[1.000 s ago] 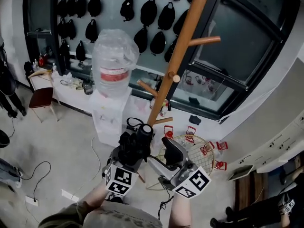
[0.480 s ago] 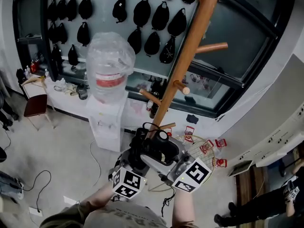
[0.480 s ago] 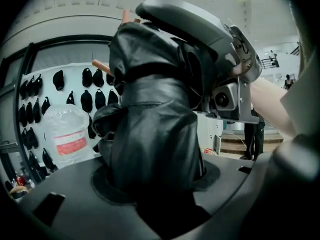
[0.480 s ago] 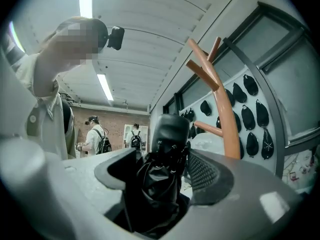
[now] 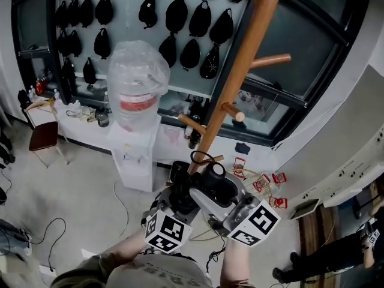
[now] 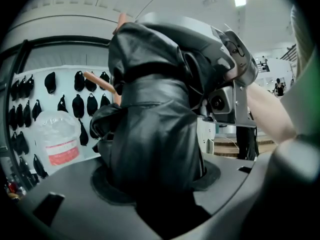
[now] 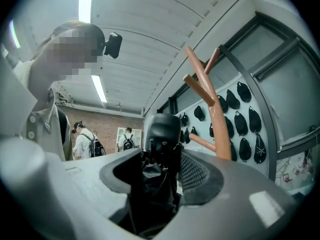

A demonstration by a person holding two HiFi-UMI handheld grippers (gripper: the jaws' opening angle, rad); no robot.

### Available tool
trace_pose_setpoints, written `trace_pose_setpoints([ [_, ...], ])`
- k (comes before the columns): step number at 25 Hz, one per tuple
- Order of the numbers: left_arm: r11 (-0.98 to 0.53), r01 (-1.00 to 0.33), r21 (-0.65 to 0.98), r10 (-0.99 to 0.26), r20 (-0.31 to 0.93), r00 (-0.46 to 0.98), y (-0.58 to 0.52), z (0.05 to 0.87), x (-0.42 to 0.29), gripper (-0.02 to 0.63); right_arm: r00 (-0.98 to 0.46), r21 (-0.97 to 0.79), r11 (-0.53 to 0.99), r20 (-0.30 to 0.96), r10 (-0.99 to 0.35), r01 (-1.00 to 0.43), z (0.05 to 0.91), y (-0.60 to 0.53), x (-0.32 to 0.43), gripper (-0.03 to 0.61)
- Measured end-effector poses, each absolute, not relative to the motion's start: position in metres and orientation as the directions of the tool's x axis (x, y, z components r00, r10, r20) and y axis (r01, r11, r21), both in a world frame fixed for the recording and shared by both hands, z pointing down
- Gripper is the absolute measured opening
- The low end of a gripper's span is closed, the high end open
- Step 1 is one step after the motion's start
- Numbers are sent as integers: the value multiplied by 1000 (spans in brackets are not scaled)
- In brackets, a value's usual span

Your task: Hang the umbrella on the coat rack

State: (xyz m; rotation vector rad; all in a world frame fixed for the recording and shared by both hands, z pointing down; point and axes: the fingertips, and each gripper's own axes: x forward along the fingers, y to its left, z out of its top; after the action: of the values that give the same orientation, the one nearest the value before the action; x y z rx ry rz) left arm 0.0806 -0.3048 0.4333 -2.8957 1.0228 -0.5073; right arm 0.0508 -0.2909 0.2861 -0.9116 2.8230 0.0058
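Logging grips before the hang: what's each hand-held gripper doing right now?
Left hand-held gripper: closed on the folded umbrella.
Right hand-held gripper: jaws have just been closing, now gripping the umbrella's end.

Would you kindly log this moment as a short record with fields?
item: black folded umbrella, not yet hung
left gripper: shut on the umbrella's folded canopy
right gripper: jaws have just been closing; umbrella's handle end is between them, gripped
coat rack: wooden pole, just beyond the umbrella
strap loop: raised beside the pole, not visibly on a peg
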Motion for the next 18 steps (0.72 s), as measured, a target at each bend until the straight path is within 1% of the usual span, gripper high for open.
trace_pose_setpoints([
  [5, -755, -625, -197, -655, 225, 721, -315, 385, 93, 265, -814, 16, 834, -228, -534, -552, 240, -287, 63, 219],
  [11, -717, -649, -254, -691, 147, 707, -327, 337, 108, 265, -834, 108, 846, -273, -479, -522, 196, -284, 77, 219],
  [14, -702, -661, -266, -706, 134, 696, -333, 326, 111, 265, -839, 124, 851, -289, -461, -511, 185, -287, 81, 219],
  [18, -696, -668, -263, -714, 153, 683, -340, 323, 113, 267, -840, 107, 860, -303, -450, -499, 180, -296, 85, 218],
])
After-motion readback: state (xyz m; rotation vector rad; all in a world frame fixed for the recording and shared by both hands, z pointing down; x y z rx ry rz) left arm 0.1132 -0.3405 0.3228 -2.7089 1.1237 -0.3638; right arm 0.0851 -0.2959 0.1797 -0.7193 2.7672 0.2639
